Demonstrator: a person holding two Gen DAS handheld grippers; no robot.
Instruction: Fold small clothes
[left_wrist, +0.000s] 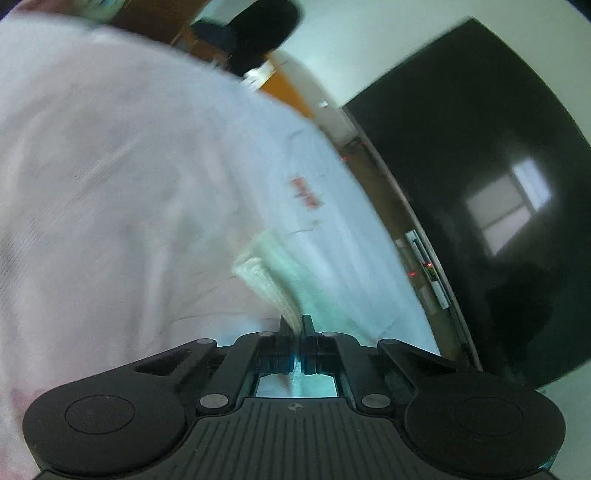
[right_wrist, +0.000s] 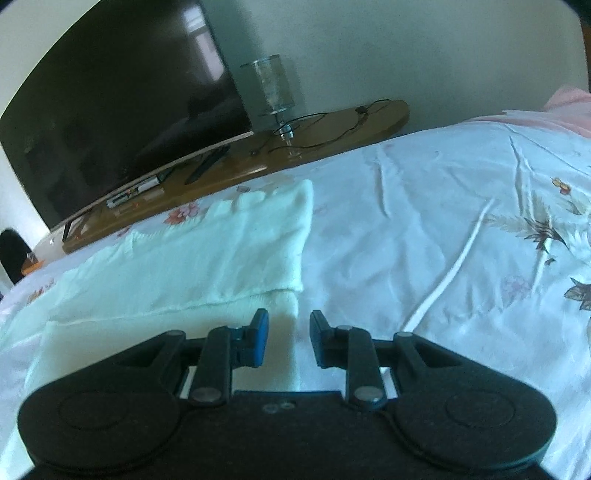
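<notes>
A small white knit garment (right_wrist: 207, 254) lies partly folded on the floral bedsheet (right_wrist: 424, 229) in the right wrist view. My right gripper (right_wrist: 288, 332) is open, its jaws apart just above the garment's near right corner. In the left wrist view my left gripper (left_wrist: 296, 328) is shut on a ribbed white edge of the garment (left_wrist: 266, 280), which rises from the jaws over the blurred pale bed cover (left_wrist: 110, 184).
A dark TV screen (right_wrist: 110, 110) stands on a long wooden shelf (right_wrist: 332, 125) behind the bed, with a glass vase (right_wrist: 271, 88) and cables. The TV (left_wrist: 480, 184) also fills the right of the left wrist view. A dark object (left_wrist: 258, 33) sits far back.
</notes>
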